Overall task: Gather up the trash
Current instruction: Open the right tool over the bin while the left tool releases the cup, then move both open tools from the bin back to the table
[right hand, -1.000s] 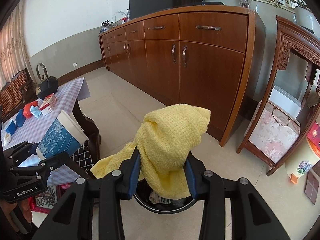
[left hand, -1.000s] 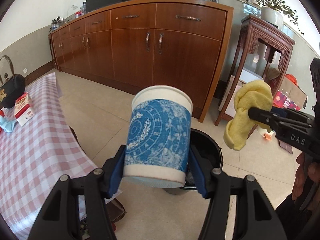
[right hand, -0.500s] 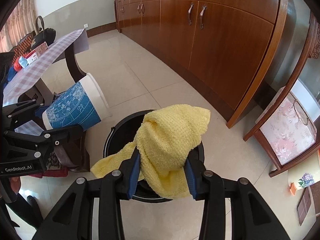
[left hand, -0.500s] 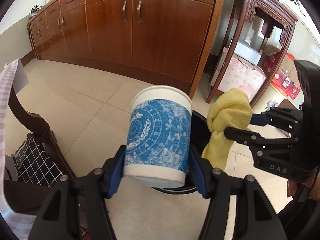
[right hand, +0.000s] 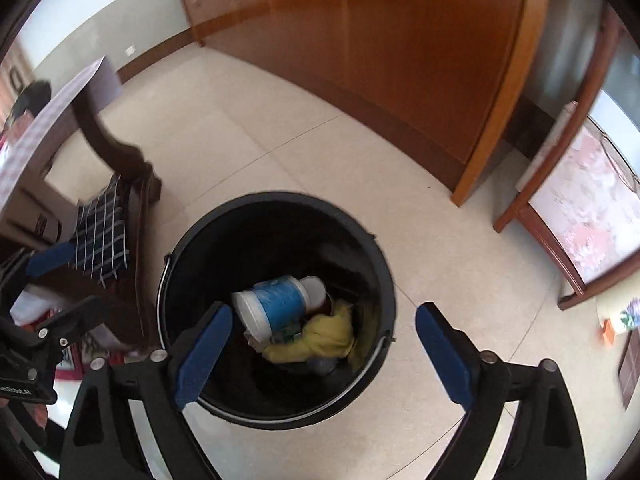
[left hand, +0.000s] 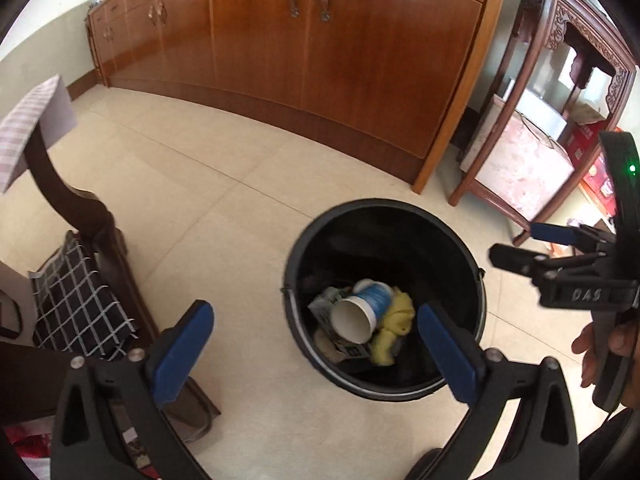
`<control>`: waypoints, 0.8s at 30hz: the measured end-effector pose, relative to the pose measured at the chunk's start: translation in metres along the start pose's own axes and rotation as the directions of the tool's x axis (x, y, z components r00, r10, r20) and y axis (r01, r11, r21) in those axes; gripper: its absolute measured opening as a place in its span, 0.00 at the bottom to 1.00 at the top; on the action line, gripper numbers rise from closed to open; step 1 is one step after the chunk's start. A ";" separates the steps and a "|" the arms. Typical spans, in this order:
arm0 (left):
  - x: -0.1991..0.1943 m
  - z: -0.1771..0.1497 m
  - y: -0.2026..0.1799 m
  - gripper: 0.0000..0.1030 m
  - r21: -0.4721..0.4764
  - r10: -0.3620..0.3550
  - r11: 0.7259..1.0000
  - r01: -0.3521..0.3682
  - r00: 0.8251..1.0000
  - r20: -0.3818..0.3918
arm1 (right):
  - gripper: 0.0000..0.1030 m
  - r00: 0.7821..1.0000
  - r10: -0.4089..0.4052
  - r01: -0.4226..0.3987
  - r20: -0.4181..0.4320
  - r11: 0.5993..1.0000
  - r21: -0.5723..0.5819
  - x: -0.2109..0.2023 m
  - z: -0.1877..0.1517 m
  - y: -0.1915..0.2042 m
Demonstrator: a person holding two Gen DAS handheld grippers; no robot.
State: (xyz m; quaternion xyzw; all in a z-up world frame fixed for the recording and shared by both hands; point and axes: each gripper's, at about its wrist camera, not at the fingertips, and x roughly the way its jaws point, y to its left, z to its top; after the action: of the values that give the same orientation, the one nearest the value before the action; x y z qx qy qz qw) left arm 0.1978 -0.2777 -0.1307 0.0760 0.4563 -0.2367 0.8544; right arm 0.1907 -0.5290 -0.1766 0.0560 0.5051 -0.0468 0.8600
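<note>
Lying on its side at the bottom of the black bin (left hand: 384,216), the blue-and-white paper cup (left hand: 362,310) has its open mouth toward 7 o'clock in the left wrist view. The yellow cloth (left hand: 394,328) is crumpled against it at 3 o'clock, on top of other scraps. The left gripper (left hand: 316,344) has just been opening and its 2 blue pads stand spread wide above the bin with nothing between them. The right gripper (right hand: 324,350) has likewise just been opening; its jaws are spread and empty over the bin's near rim, with the cup (right hand: 280,304) and cloth (right hand: 320,338) below. The bin stands on the pale tiled floor (left hand: 224,184), with the wooden sideboard (left hand: 320,52) at 12 o'clock and a dark table leg (left hand: 76,208) at 9 o'clock.
</note>
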 end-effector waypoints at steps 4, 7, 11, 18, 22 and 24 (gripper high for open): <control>-0.020 -0.001 0.006 1.00 0.001 0.024 1.000 -0.024 0.999 0.039 | 1.00 0.999 -0.018 0.015 0.032 0.995 0.094 -0.018 -0.005 -0.006; -0.035 -0.003 0.002 1.00 0.021 0.018 1.000 -0.019 0.999 0.051 | 1.00 0.995 -0.052 0.046 0.082 0.996 0.072 -0.036 -0.010 0.006; -0.051 -0.006 -0.006 1.00 0.052 0.011 0.999 -0.015 0.997 0.074 | 1.00 0.988 -0.073 0.066 0.137 0.996 0.058 -0.063 -0.015 0.017; -0.069 -0.005 -0.016 1.00 0.064 0.000 0.998 -0.007 0.995 0.103 | 1.00 0.966 -0.093 0.067 0.243 0.992 0.111 -0.108 -0.027 0.016; -0.086 -0.007 -0.011 1.00 0.053 0.004 0.999 -0.010 0.992 0.129 | 1.00 0.958 -0.093 0.063 0.271 0.991 0.119 -0.125 -0.035 0.019; -0.095 -0.008 -0.009 1.00 0.051 0.015 0.998 -0.022 0.990 0.143 | 1.00 0.956 -0.087 0.056 0.282 0.992 0.115 -0.131 -0.038 0.024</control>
State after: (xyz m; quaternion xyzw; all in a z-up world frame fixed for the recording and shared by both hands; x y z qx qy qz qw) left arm 0.1431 -0.2507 -0.0567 0.0857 0.3870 -0.2456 0.8846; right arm 0.0972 -0.4967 -0.0789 0.0757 0.3740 -0.1122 0.9175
